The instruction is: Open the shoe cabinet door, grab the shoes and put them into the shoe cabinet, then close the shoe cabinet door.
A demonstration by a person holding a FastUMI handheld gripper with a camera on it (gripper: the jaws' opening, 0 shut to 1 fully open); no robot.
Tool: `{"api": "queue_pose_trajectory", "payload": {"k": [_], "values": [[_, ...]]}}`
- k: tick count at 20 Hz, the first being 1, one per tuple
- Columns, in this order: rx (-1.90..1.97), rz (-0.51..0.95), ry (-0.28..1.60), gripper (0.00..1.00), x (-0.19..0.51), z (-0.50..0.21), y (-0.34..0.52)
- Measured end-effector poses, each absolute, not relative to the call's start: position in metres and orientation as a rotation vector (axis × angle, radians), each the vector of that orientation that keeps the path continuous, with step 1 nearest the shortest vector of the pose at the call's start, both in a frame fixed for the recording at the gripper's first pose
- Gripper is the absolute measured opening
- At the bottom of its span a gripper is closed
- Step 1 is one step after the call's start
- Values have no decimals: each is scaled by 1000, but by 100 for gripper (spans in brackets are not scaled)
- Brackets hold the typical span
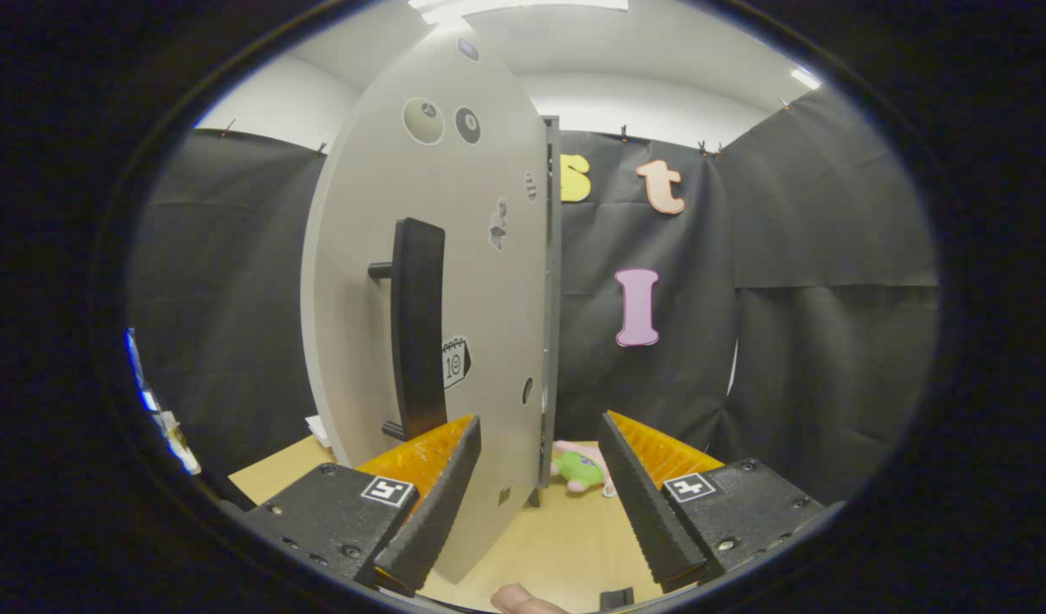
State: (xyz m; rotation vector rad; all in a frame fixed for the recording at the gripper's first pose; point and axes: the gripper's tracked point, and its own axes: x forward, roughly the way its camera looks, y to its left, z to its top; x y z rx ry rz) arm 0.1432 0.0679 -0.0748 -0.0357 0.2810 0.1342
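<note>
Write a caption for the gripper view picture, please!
Open fingers straddle the cabinet door's edge, black handle just ahead.

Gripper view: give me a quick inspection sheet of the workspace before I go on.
Surface: light wooden tabletop, mostly bare.
Job's things: cabinet door swung open, seen nearly edge-on, its black handle just beyond the left finger; small pink and green shoe on the table beyond the door's edge.
Clutter: stickers on the door; white paper behind it.
Gripper: gripper open, holding nothing, the door's lower edge between its fingers.
Cables: nothing seen.
Surroundings: black cloth wall, white ceiling; a fingertip below the fingers.
</note>
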Motion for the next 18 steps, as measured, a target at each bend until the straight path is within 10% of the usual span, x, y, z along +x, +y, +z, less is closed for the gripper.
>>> {"api": "queue_pose_trajectory", "payload": {"k": [18], "values": [[-53,116,292,95,215,-136,165]]}}
